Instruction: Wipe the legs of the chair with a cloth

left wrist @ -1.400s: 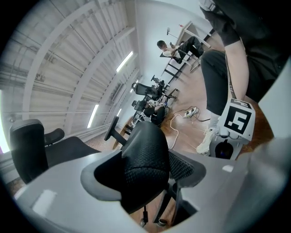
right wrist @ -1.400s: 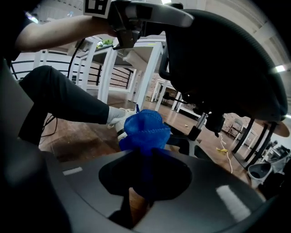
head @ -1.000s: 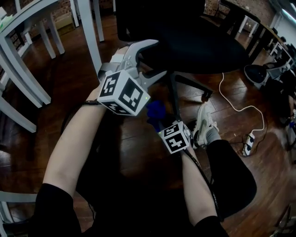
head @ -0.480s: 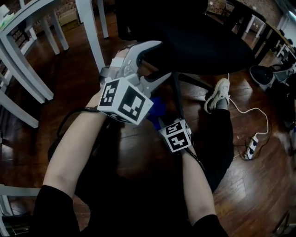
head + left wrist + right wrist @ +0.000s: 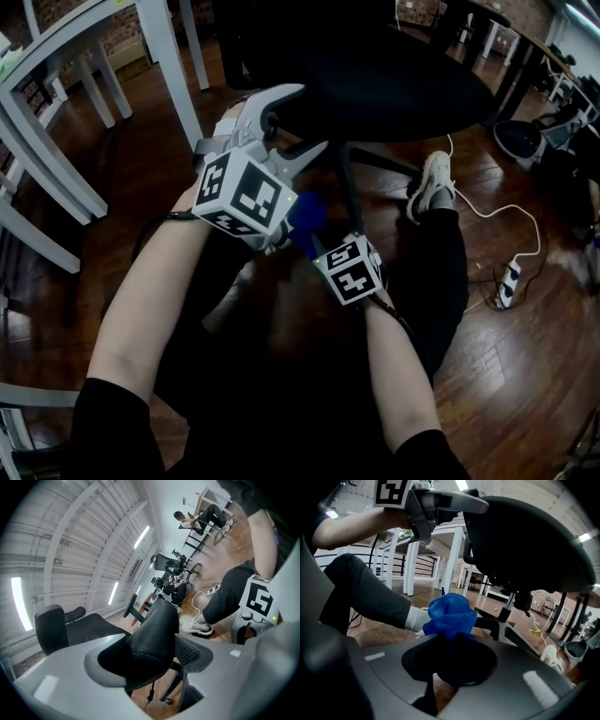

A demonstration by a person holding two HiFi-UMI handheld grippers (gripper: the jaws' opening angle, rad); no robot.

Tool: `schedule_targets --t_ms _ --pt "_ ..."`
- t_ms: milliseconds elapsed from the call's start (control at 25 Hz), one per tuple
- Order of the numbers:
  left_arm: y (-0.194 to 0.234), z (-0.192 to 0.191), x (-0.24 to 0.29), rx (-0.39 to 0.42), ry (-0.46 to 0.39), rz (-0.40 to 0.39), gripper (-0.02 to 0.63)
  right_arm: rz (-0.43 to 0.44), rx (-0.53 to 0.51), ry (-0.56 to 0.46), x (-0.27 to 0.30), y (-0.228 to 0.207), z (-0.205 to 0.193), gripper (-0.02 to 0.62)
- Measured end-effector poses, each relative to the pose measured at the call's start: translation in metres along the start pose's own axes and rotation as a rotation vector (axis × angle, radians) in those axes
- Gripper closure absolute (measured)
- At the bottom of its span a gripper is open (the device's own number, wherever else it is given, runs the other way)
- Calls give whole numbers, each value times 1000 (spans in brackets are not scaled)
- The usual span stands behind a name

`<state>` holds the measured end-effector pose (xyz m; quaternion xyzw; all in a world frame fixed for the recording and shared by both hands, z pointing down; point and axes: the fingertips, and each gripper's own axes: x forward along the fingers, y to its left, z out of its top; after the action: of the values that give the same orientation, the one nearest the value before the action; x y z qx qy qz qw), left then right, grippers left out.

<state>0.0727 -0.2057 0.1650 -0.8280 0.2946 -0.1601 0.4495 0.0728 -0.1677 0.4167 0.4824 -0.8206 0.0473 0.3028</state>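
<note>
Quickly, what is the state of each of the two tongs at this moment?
Left tongs: closed on the edge of the chair seat.
Right tongs: closed on the blue cloth.

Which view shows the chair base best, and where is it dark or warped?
Head view: the black chair seat and all beneath it sink into shadow; glare on the wood floor. Right gripper view: clearest, crumpled blue cloth in the right tongs sharp, chair base legs visible beyond. Left gripper view: heavy fisheye bending, seat edge filling the left tongs.
</note>
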Motion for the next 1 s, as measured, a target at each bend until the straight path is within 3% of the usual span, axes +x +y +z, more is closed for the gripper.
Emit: schedule_targets --t_ms 280,400,560,840,1000 --pt "18 -33 0 -46 89 6 287 -25 -20 40 -8 5 -7 509" --pt "30 -54 -20 -71 110 81 288 -31 -25 61 1 0 -6 509" --pt "44 -80 -50 -123 79 197 296 -36 -42 87 18 -6 -9 509" --pt "47 -78 -55 -95 40 190 299 -25 -46 127 39 -10 -19 509" --pt "19 -64 -76 -148 -13 200 302 -25 -51 129 47 -20 -21 509"
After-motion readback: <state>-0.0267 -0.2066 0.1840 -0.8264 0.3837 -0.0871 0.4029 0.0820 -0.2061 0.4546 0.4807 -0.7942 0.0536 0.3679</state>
